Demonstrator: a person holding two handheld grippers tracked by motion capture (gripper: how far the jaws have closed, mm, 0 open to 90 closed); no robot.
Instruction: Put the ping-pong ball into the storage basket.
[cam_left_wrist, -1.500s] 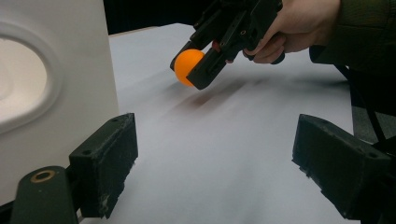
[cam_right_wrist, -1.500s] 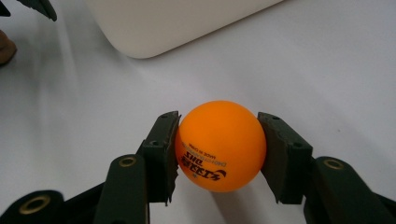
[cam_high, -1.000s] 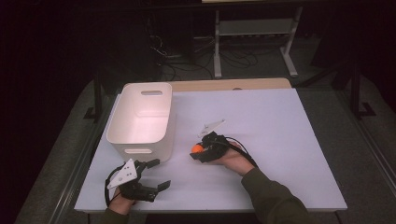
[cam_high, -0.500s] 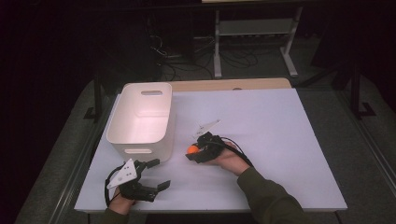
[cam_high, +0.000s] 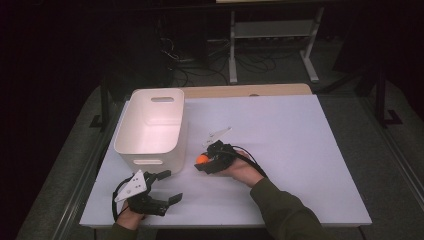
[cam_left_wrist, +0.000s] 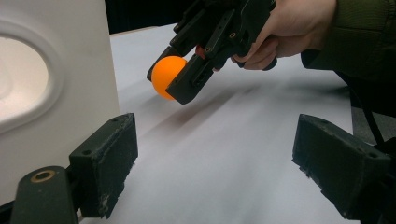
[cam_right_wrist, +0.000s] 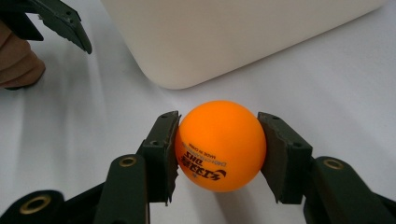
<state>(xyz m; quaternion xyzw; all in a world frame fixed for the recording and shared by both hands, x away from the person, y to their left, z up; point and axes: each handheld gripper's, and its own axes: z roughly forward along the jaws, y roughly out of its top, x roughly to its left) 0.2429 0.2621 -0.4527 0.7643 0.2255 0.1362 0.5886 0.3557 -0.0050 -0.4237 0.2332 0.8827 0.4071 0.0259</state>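
Dark floor and cable clutter surround a white-topped desk (cam_high: 300, 150), lit only over its surface. Judging by how things lie, the orange ball (cam_right_wrist: 219, 144) is meant for the white bin (cam_high: 150, 127), which stands just ahead of the right gripper (cam_high: 202, 161). To do that well, I'd lift the ball clear of the rim first, carry it over the middle of the opening, then let go low so it doesn't bounce out. That gripper has its jaws closed on the ball, both pads pressing its sides, the ball just off the desk. The left gripper (cam_high: 165, 187) rests near the desk's front edge, jaws spread wide with nothing between them.
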